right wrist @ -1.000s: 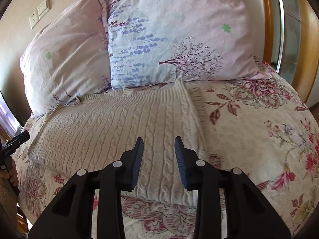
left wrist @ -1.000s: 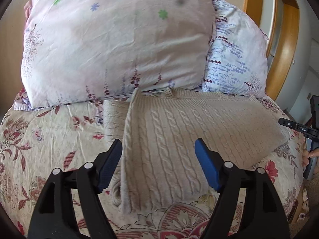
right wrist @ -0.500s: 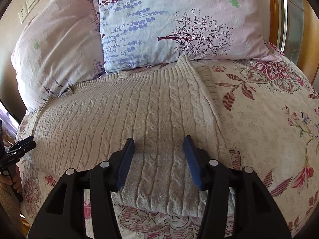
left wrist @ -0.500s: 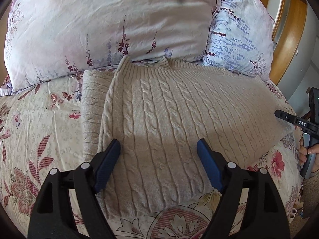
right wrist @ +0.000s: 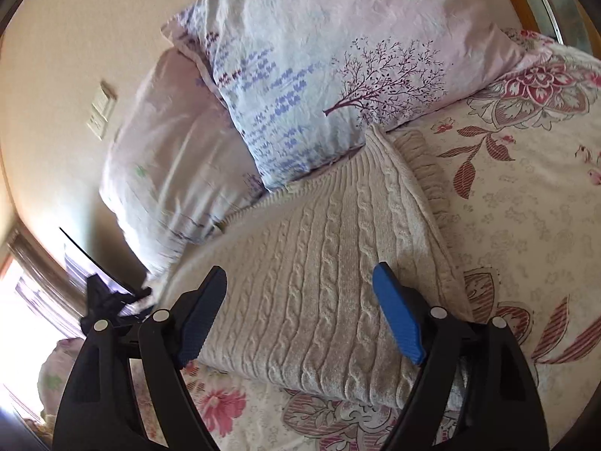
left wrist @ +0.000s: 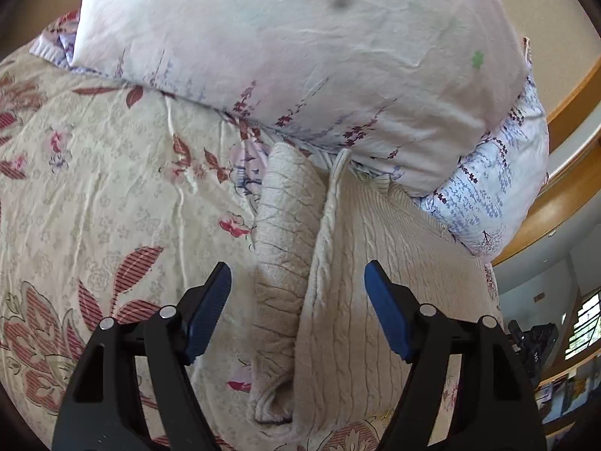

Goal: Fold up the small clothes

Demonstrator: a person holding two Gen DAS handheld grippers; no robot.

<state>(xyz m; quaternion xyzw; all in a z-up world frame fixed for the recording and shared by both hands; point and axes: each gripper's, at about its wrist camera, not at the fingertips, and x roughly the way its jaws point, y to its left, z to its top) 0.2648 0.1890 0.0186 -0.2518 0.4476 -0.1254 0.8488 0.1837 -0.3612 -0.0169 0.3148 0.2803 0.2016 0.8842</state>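
A cream cable-knit sweater (left wrist: 375, 263) lies flat on the floral bedspread, its collar end against the pillows. In the left wrist view its left sleeve (left wrist: 285, 233) lies folded alongside the body. My left gripper (left wrist: 296, 297) is open and empty, just above the sweater's left edge and sleeve. In the right wrist view the sweater (right wrist: 319, 263) fills the middle, and its right edge shows a ribbed strip. My right gripper (right wrist: 300, 300) is open wide and empty, hovering over the sweater's right half near the hem.
Two floral pillows (left wrist: 300, 56) (right wrist: 338, 56) lean at the head of the bed. The bedspread (left wrist: 94, 188) (right wrist: 526, 206) extends on both sides. A wooden frame (left wrist: 571, 173) stands at the right. The other gripper (right wrist: 109, 300) shows at the far left of the right wrist view.
My left gripper has swung left to the sweater's left edge and sleeve. My right gripper has opened much wider and tilted, staying over the sweater's right half.
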